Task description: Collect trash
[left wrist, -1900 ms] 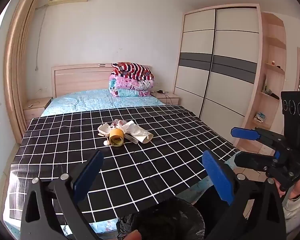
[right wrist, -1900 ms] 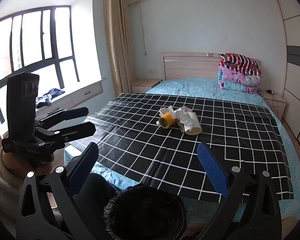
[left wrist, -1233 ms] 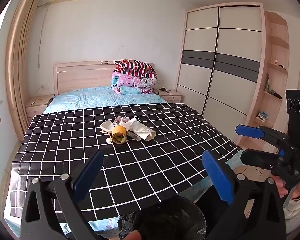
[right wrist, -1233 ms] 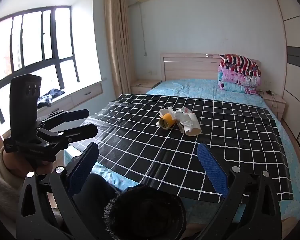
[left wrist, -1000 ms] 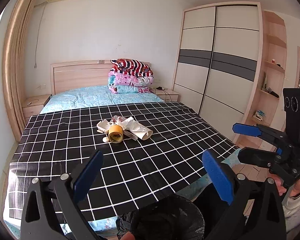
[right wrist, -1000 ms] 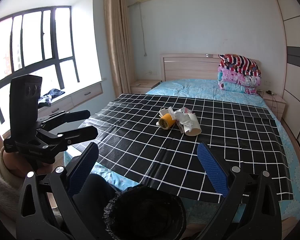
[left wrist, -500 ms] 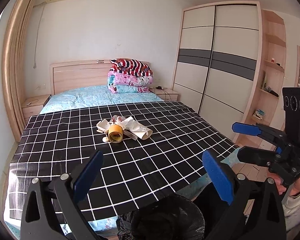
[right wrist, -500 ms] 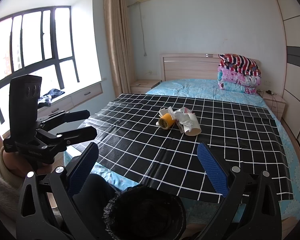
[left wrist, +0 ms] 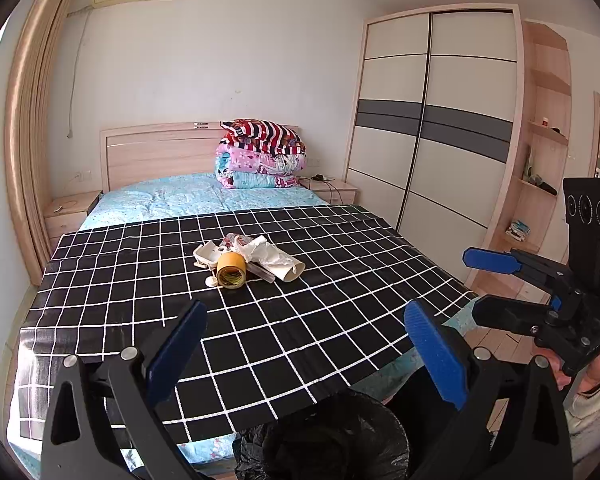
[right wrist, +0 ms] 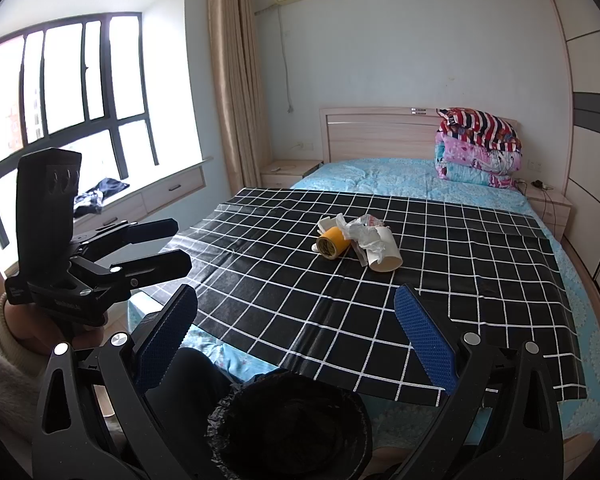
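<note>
1. Looking along the left hand-held gripper [left wrist: 306, 344] in the left wrist view, its blue pads stand wide apart with nothing between them, so it is released. Taking the black checked cloth [left wrist: 140, 280] on the bed as landmark, the trash pile [left wrist: 249, 259] sits near the cloth's middle: a yellow tape roll [left wrist: 231, 275] at the front, crumpled white paper [left wrist: 266, 251] behind it and a paper tube [left wrist: 290, 273] lying on its side beside the roll. A black-lined bin [left wrist: 340, 436] stands just off the cloth's near edge, below the gripper. The right hand-held gripper [left wrist: 490, 280] hangs off the cloth's right corner, its jaws spread and empty.

2. In the right wrist view the right gripper's own pads are likewise parted with nothing held. The pile rests in the cloth's centre, well apart from both tools; the bin mouth lies beneath the cloth's near edge. The left gripper shows off the cloth's left corner, jaws apart.

3. By my reading the task is at its very start: nothing is picked up, and this is the approach step. The next move calls for reaching forward over the cloth to the pile, probably closing on the tape roll or tube first, then carrying it back to the bin.
</note>
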Demonstrator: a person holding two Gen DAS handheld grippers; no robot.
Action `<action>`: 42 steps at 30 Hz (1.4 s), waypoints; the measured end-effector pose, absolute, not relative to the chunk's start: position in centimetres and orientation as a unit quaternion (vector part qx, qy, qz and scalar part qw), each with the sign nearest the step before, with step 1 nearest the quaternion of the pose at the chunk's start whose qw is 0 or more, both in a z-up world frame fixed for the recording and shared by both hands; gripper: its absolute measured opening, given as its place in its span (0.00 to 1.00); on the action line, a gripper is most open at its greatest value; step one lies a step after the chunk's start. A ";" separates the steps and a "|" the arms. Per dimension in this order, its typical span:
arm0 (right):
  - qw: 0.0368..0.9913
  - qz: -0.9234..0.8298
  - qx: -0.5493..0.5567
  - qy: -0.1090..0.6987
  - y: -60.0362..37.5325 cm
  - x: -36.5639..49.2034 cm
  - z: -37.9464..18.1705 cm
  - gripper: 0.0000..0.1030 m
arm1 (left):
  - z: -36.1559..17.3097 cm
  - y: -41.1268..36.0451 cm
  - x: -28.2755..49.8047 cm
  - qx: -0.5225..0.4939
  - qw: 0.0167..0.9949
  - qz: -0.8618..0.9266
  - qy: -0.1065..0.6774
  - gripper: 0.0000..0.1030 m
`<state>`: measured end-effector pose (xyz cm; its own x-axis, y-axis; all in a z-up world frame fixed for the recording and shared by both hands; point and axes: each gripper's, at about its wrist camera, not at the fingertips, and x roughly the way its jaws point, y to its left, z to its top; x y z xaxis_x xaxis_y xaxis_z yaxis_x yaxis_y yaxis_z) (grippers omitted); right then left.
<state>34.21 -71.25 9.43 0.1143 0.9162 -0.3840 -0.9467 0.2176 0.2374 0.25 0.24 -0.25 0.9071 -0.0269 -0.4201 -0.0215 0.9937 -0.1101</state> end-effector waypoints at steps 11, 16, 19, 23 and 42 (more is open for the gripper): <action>0.746 0.624 -0.033 0.230 -71.2 34.2 9.3 0.97 | -0.1 0.2 0.3 -0.055 0.975 -0.003 0.215 0.93; 0.746 0.624 -0.033 0.230 -71.2 34.2 9.4 0.97 | -0.1 0.1 0.4 -0.053 0.975 -0.004 0.216 0.93; 0.747 0.623 -0.033 0.230 -71.2 34.3 9.3 0.97 | -0.1 0.2 0.4 -0.055 0.975 -0.005 0.216 0.93; 0.748 0.620 -0.031 0.236 -70.9 34.9 9.2 0.97 | -0.3 0.6 1.0 -0.059 0.973 -0.003 0.221 0.93; 0.757 0.591 -0.065 0.269 -62.6 41.9 6.3 0.97 | -2.2 6.4 9.9 -0.097 0.956 0.020 0.276 0.93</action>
